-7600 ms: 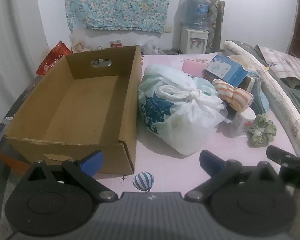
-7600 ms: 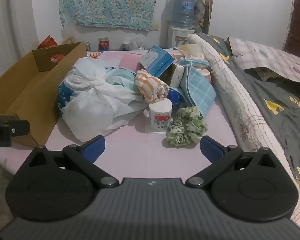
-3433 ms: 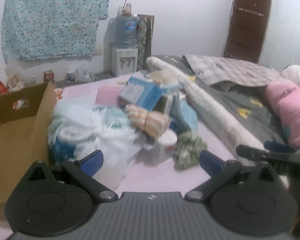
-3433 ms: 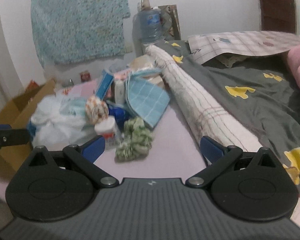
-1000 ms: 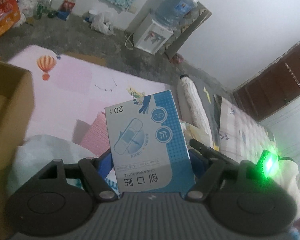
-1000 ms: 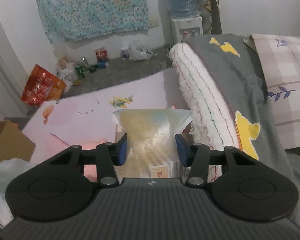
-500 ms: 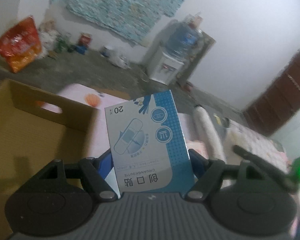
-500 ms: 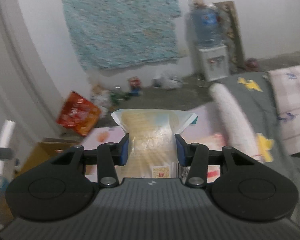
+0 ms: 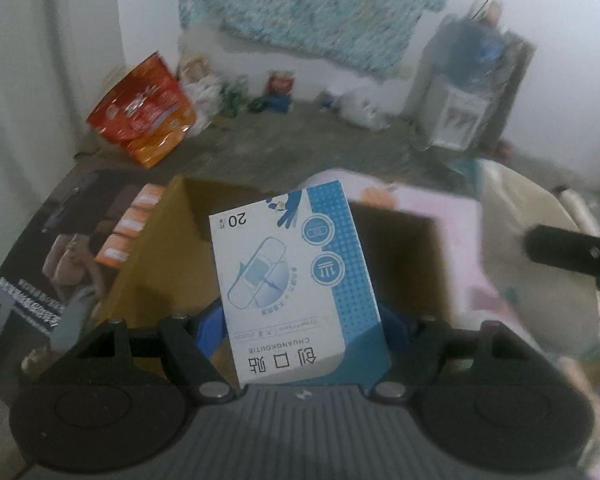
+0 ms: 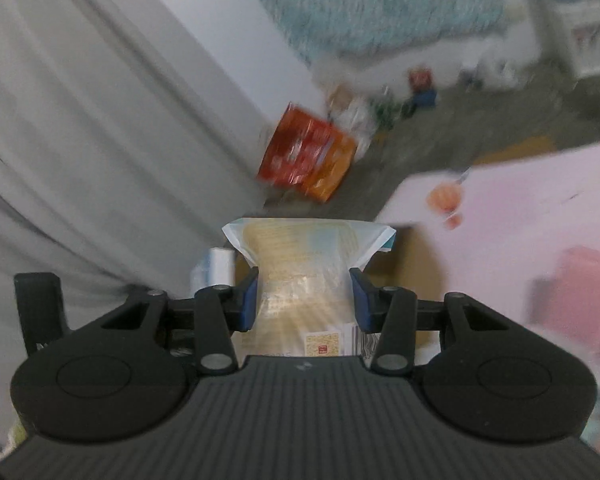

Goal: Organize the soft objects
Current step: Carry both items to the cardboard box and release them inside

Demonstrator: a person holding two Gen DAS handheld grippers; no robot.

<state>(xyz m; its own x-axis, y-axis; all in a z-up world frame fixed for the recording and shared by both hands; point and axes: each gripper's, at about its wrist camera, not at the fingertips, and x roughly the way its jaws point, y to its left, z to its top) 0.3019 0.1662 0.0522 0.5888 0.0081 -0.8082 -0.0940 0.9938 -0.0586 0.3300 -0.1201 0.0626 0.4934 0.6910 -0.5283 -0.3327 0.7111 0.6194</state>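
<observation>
- Left gripper (image 9: 300, 320): jaws clamped on one plaster box (image 9: 296, 276), blue and white, held by its two side faces with the printed face toward my camera. Gripped low, near the bottom edge, so most of the box stands proud of the fingers; I judge this leaves the far end free to go into the carton first.
- The plaster box sits over the open cardboard carton (image 9: 160, 248), which lies directly beyond it. Carton floor visible on both sides of the box; contents, if any, hidden.
- Right gripper (image 10: 304, 300): jaws set narrow, pinching one clear packet (image 10: 304, 268) of pale yellow soft material at its waist. The film bulges above the pads, so the grip is squeezing it.
- Beyond the packet, a brown edge, probably the same carton; frame too blurred to confirm.
- Count: plaster box, one; packet, one; carton, one; red snack bag (image 9: 144, 112) on the floor, one.
- Pink mat (image 10: 520, 208) to the right.
</observation>
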